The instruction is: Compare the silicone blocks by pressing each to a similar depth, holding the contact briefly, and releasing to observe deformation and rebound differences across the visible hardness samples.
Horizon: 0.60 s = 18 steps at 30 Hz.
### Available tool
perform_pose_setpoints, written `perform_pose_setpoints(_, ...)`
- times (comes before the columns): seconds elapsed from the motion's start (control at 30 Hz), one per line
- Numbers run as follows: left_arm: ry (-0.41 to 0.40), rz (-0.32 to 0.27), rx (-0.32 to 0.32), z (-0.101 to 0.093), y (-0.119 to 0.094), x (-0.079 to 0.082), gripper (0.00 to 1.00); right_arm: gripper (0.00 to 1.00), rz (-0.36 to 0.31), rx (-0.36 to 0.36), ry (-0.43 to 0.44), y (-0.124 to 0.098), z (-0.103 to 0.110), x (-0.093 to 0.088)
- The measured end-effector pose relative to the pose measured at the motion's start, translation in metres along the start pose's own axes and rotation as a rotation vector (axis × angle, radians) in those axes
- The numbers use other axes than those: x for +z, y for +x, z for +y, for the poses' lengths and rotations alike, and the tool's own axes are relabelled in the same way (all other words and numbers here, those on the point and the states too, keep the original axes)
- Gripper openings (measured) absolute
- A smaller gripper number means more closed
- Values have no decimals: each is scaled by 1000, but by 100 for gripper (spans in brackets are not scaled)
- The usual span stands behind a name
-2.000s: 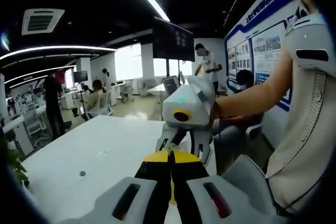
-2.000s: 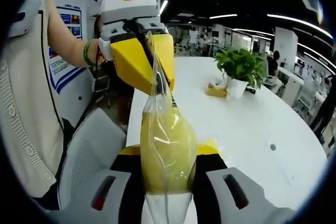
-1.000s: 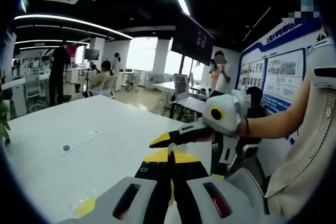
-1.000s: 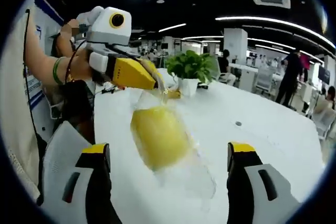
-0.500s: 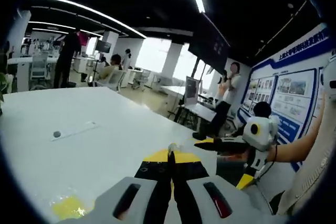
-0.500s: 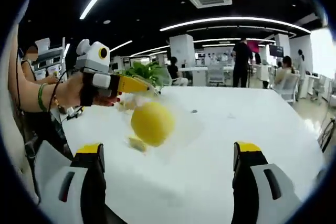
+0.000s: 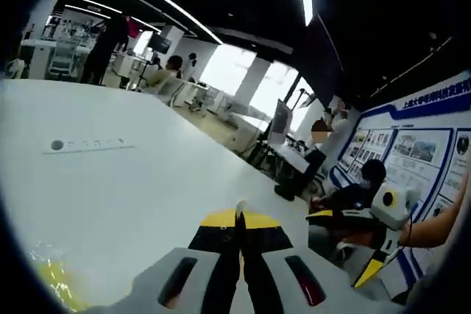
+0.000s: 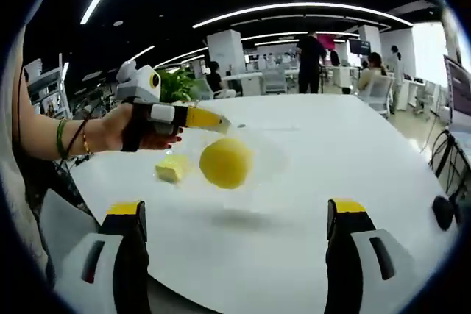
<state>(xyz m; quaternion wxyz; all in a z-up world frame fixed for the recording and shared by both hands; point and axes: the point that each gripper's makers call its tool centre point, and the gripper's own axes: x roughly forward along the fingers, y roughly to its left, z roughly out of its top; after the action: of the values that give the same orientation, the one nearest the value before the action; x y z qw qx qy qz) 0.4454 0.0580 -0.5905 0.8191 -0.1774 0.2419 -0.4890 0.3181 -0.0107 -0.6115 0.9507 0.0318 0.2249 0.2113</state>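
Note:
A round yellow silicone block (image 8: 226, 162) hangs inside a clear plastic bag (image 8: 254, 159) just above the white table (image 8: 331, 152). My left gripper (image 8: 221, 124), held in a hand, is shut on the bag's top edge. In its own view the left gripper (image 7: 239, 211) has its jaws together, with a sliver of plastic at the tip. A smaller yellow block (image 8: 173, 168) lies on the table beside the bag. My right gripper (image 8: 239, 215) stands open, well short of the bag, with nothing between its jaws. It also shows as the right gripper (image 7: 349, 244) at the far right.
A potted plant (image 8: 176, 86) stands behind the left gripper. A socket strip (image 7: 81, 143) is set into the table top (image 7: 147, 189). Something yellow in plastic (image 7: 55, 277) lies at the near left. A chair (image 8: 62, 229) is at the table's edge. People sit and stand farther back.
My right gripper let go of the bag and opened. The bag now hangs from the left gripper alone, farther from the right camera. Both views have swung round.

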Motion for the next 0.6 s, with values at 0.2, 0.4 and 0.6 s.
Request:
perform_pose_setpoints(0.2,-114,-36,47,37,9,-5,0,95,33,-19,17,3,-10,-7)
perform_pose_setpoints(0.4,-162,-85,109,67,15,-4,0,93,61,-18,21,15,-13,-10)
perform_pose_setpoints(0.6,-231,-120,178,101,14,-10,0,93,79,3,17,25,-9,-12)
